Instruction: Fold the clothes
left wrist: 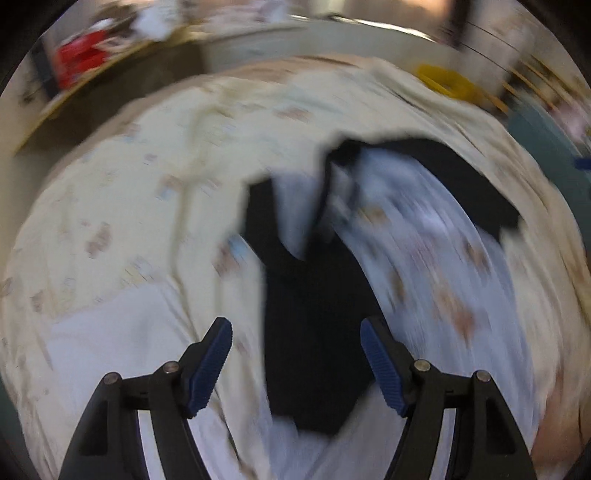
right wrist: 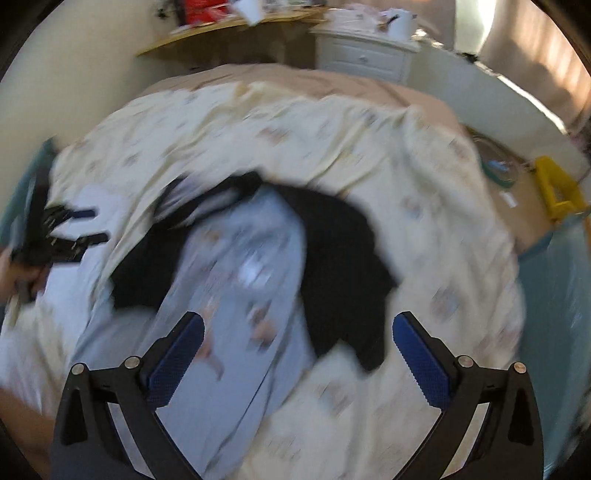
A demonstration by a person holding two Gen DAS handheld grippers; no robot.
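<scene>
A black garment (left wrist: 314,325) lies crumpled on the cream patterned bedspread (left wrist: 140,177), tangled with a pale blue printed garment (left wrist: 424,243). Both views are motion-blurred. My left gripper (left wrist: 295,332) hangs open just above the black cloth with nothing between its blue pads. In the right wrist view the pale blue garment (right wrist: 236,280) runs down the middle with the black garment (right wrist: 343,266) on both sides. My right gripper (right wrist: 297,328) is open above them and holds nothing. The left gripper (right wrist: 83,227) shows at the far left, open, held by a hand (right wrist: 14,277).
A white nightstand (right wrist: 365,55) and a cluttered wooden shelf (right wrist: 229,26) stand beyond the bed's far edge. A yellow object (right wrist: 557,188) lies on the floor at the right, next to a teal surface (right wrist: 554,295). Red items (left wrist: 81,62) sit at the back left.
</scene>
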